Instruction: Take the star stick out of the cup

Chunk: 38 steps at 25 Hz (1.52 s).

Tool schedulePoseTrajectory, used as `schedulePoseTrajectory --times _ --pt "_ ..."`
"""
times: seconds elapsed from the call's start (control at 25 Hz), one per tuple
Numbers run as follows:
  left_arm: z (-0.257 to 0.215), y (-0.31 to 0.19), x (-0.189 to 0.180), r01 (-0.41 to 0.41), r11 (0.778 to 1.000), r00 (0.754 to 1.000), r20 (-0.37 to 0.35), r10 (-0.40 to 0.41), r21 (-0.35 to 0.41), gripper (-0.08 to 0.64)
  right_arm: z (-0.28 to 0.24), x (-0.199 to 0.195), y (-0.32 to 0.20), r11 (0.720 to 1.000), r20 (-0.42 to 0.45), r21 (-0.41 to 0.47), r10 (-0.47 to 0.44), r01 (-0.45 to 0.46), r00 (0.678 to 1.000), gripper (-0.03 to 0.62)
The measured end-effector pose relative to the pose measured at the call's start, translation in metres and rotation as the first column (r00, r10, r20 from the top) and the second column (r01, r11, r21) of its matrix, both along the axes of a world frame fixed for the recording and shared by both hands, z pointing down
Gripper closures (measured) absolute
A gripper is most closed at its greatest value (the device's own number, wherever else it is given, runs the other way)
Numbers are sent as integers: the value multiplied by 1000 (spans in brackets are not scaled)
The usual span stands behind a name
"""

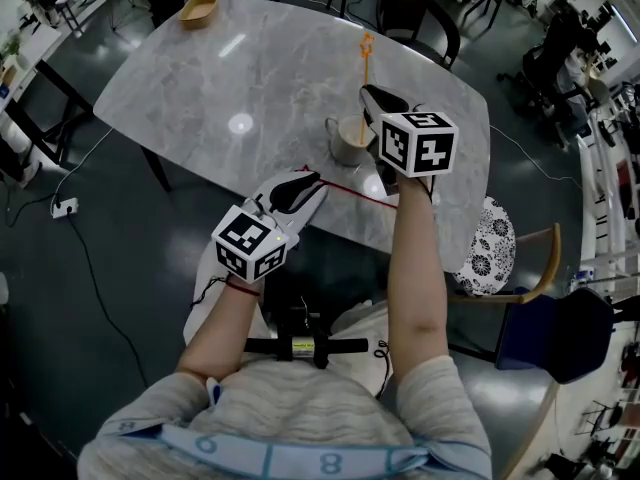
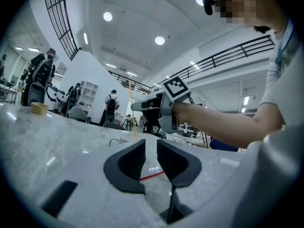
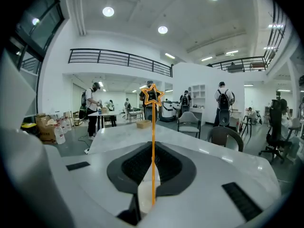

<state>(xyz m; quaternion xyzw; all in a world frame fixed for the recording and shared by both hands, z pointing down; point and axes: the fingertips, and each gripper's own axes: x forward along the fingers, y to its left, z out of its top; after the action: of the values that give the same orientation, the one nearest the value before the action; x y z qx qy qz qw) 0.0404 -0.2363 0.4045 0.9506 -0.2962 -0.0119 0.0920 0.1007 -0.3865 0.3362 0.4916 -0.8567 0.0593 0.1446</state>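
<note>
The orange star stick [image 1: 366, 68] stands upright in a pale cup [image 1: 346, 144] near the table's front right. My right gripper [image 1: 368, 94] reaches over the cup and is shut on the stick's shaft. In the right gripper view the stick [image 3: 153, 141] runs up between the closed jaws to its star, and a bit of the cup [image 3: 144, 198] shows below. My left gripper [image 1: 305, 181] rests at the table's front edge, left of the cup, jaws a narrow gap apart and empty. Its own view shows the left gripper [image 2: 151, 144] looking across the table at the cup [image 2: 124, 138], the stick [image 2: 132, 113] and the right gripper [image 2: 142, 106].
The table is a grey marble top [image 1: 260, 78]. A red cord [image 1: 350, 190] lies across it between the grippers. A wooden bowl [image 1: 198, 9] sits at the far left corner. A chair with a patterned cushion [image 1: 495, 248] stands to the right.
</note>
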Motion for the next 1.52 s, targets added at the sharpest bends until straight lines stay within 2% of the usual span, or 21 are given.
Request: schedulePoseTrajectory --times 0.16,0.32,0.48,0.64,0.76,0.96,1.24,1.4,1.52 --pt "-1 3 1 -1 1000 1000 2 1 3 491 -33 6 23 996 -5 86 -12 12 1000 571" --pt "-4 6 3 -5 1000 1000 4 5 9 491 -49 9 45 992 -40 121 -21 26 999 571" --pt "-7 7 4 -4 1000 1000 7 4 13 491 -40 10 61 995 -128 93 -35 47 991 571" --pt "-6 9 5 -6 1000 1000 14 6 11 491 -8 6 74 994 -205 16 -98 104 974 571" --pt "-5 11 7 -11 1000 1000 22 11 11 491 23 5 79 992 -321 -32 -124 120 939 571" --pt "-4 12 7 -10 1000 1000 28 10 13 491 64 -2 86 979 -476 -97 -202 177 856 571" --pt "-5 10 3 -6 1000 1000 29 5 10 491 106 -16 91 954 -599 -180 -299 239 743 571" --pt "-4 10 2 -4 1000 1000 26 3 9 491 125 -16 93 947 -619 -220 -322 236 717 571" --pt "-4 9 1 0 1000 1000 24 0 7 491 131 -15 92 944 -607 -234 -329 233 723 571"
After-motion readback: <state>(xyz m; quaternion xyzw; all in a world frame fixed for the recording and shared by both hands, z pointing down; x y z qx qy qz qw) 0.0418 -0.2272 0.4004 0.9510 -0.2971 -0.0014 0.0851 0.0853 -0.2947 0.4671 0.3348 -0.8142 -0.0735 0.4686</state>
